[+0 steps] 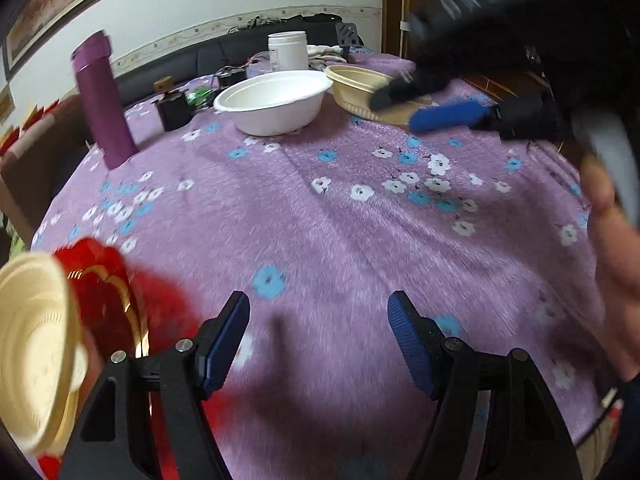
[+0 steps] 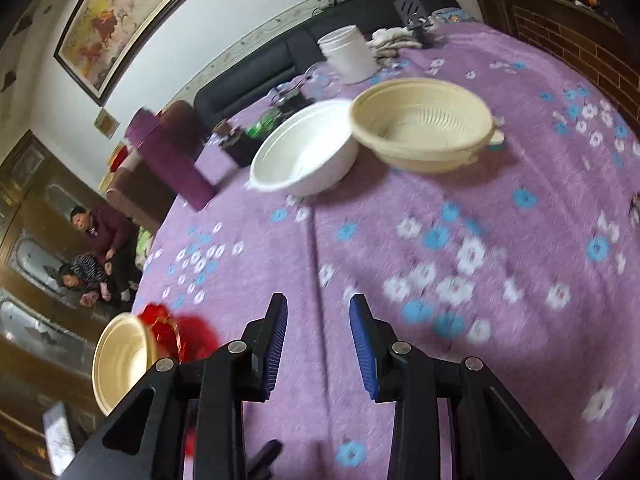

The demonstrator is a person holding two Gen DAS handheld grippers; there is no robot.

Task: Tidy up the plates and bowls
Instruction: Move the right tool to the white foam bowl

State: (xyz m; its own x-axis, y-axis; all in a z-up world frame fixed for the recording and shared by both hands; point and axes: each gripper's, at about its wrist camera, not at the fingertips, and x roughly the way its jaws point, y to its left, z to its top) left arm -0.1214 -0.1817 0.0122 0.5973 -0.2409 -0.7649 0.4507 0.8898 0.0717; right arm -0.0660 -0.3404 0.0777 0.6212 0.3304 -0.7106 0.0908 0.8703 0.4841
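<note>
On the purple flowered cloth [image 1: 320, 208], a white bowl [image 1: 276, 100] [image 2: 304, 152] stands at the far side, touching a beige ribbed strainer bowl [image 1: 352, 84] [image 2: 424, 124] to its right. A cream bowl [image 1: 36, 360] [image 2: 120, 360] lies tilted on a red plate [image 1: 104, 288] [image 2: 176, 328] at the near left edge. My left gripper [image 1: 320, 336] hovers open over bare cloth, holding nothing. My right gripper [image 2: 318, 320] is open too, its jaws narrower, with only cloth between them. In the left wrist view the right gripper [image 1: 400, 112] shows blurred in front of the beige bowl.
A purple flask [image 1: 104, 100] [image 2: 172, 156] stands at the far left, a white jar [image 1: 288, 50] [image 2: 348, 54] behind the bowls, with small dark boxes [image 1: 172, 108] between them. A person's hand [image 1: 616, 260] is at the right. Two people [image 2: 100, 240] sit beyond the table's left edge.
</note>
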